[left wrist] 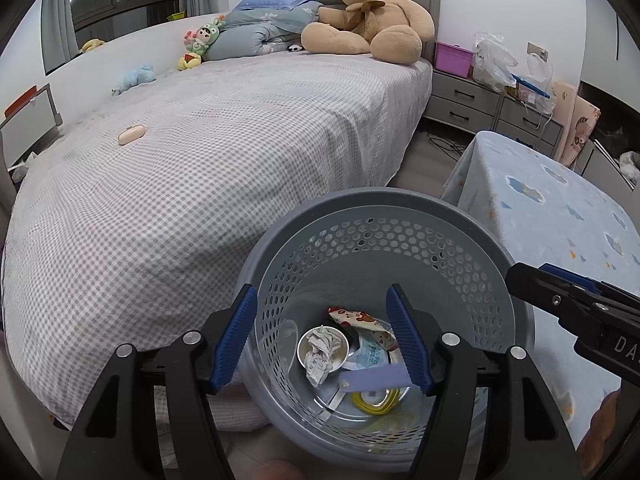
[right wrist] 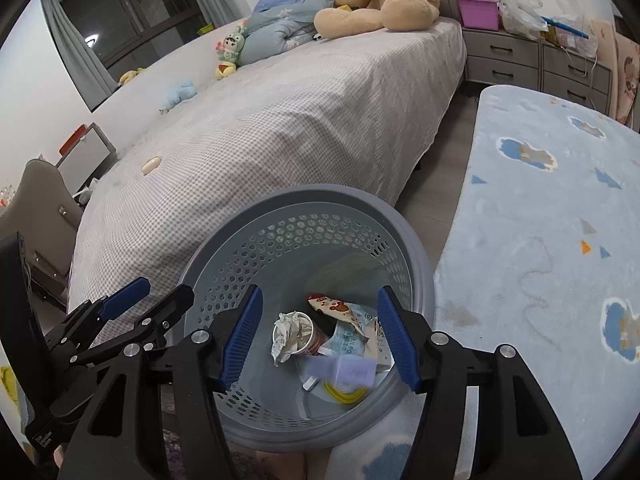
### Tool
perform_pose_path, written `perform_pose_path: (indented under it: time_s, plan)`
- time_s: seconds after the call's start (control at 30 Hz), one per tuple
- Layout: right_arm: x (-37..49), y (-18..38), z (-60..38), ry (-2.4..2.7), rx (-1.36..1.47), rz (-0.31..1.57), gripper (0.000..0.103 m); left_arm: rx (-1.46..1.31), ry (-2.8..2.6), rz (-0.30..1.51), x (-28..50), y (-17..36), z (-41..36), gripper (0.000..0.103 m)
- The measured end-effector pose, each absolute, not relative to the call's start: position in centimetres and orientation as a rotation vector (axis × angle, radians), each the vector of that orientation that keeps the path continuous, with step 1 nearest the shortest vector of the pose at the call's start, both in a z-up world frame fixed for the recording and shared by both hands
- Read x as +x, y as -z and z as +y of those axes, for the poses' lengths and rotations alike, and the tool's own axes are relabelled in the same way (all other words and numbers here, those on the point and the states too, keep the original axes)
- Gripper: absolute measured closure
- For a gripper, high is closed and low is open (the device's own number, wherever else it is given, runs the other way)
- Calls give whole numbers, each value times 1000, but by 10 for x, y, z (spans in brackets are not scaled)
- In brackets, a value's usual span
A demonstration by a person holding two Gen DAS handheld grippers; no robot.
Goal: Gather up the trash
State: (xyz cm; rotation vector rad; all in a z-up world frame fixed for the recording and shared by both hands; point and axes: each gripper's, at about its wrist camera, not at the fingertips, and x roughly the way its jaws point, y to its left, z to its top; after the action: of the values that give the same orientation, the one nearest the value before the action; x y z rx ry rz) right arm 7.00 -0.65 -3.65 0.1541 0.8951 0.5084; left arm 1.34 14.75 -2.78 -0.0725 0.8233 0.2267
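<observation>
Bin [left wrist: 492, 276]: grey perforated basket on the floor, bed [left wrist: 200, 168] at its 10 o'clock.
Trash: paper cup [left wrist: 322, 348] stuffed with crumpled paper, snack wrapper [left wrist: 354, 316] at its 1 o'clock.
Left gripper [left wrist: 326, 340]: jaws wide apart, empty, above the bin.
Right gripper [right wrist: 318, 338]: jaws wide apart, empty.

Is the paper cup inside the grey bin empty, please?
No, the paper cup lying in the bin has crumpled paper stuffed into its mouth.
</observation>
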Motion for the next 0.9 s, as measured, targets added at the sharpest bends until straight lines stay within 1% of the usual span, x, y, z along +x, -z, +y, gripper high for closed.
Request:
perform_pose_path:
  time_s: [0.37,0.43,0.5,0.83,0.9]
  plan:
    - [68,36,-8,-501,151,890,39,-71,-233,815,13,26,147,34]
    - [67,36,-8,-501,150,890,39,-72,-234,814,13,26,148,33]
    - [68,36,-8,-501,151,890,39,-73,-239,811,13,26,148,29]
    - [66,36,-9,-498,153,888,35,-78,-246,809,12,25,149,26]
    - [66,36,-9,-497,153,891,35,-78,-249,810,12,25,149,24]
